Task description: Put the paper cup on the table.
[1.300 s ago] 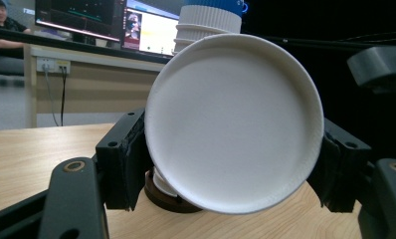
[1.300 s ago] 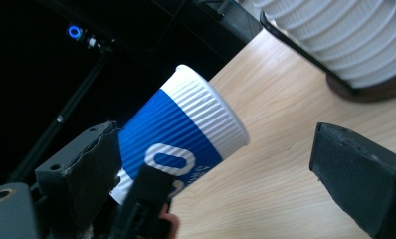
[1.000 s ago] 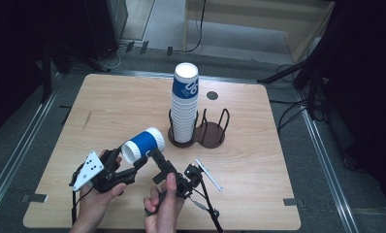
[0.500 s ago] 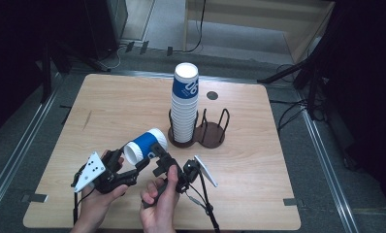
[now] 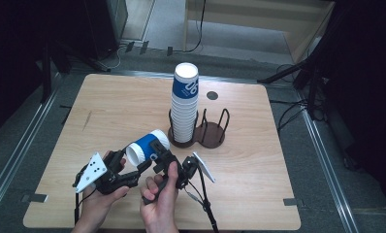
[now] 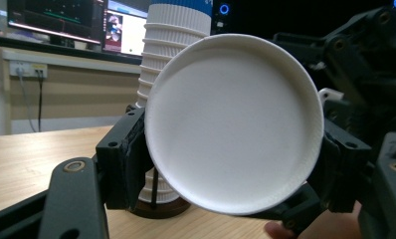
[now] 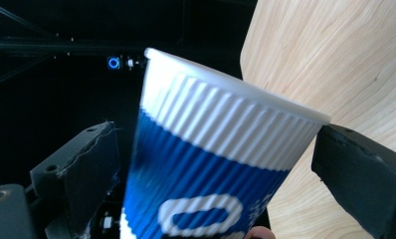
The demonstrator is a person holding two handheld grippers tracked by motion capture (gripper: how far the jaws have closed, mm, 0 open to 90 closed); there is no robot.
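The blue-and-white ribbed paper cup (image 5: 146,147) is held on its side just above the near part of the table (image 5: 259,160), in front of the cup stack (image 5: 184,104) standing in the black wire holder (image 5: 213,131). The left gripper (image 5: 135,167) is clamped on the cup's base end; in the left gripper view the white bottom disc (image 6: 233,122) is wedged between the two black jaws. The right gripper (image 5: 162,158) has its jaws set around the cup's body, a gap being seen on both sides in the right gripper view (no pad is pressed against the wall there), so it is read as open.

The thin wall could be crushed if the right jaws were closed hard, and the cup could be twisted out of the left grip by a sideways pull.

Compared with the earlier frames, the right hand has been brought closer against the cup, and its jaws have just been opening with the cup between them
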